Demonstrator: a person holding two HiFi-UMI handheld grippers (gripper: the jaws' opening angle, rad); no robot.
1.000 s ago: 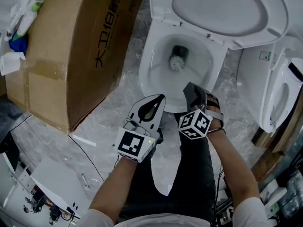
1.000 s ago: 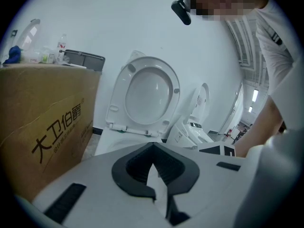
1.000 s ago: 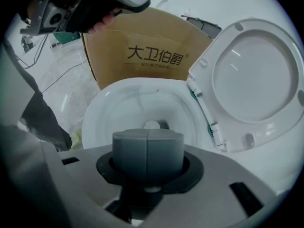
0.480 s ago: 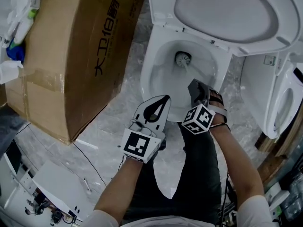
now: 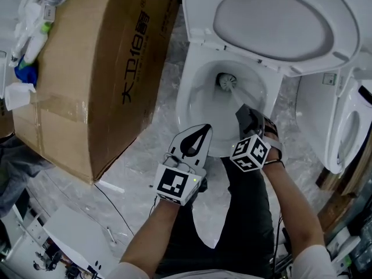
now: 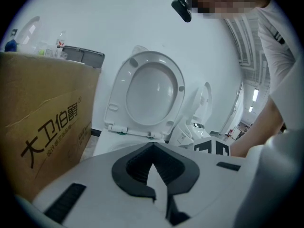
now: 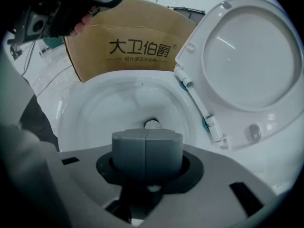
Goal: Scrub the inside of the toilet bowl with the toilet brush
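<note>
Right gripper (image 5: 247,117) clamped on the toilet brush (image 5: 226,81) handle; bristle head sits low in the toilet bowl (image 5: 183,103), near the back wall below the hinge edge. Left gripper (image 5: 196,138) closed, empty, hovering by the front rim. Scrubbing under way, I judge; next stroke should sweep the side walls. Versus a second ago: head has shifted from mid-bowl toward the back

head view looks steeply down; both gripper views, low, face the raised toilet lid (image 5: 279,17).
</note>
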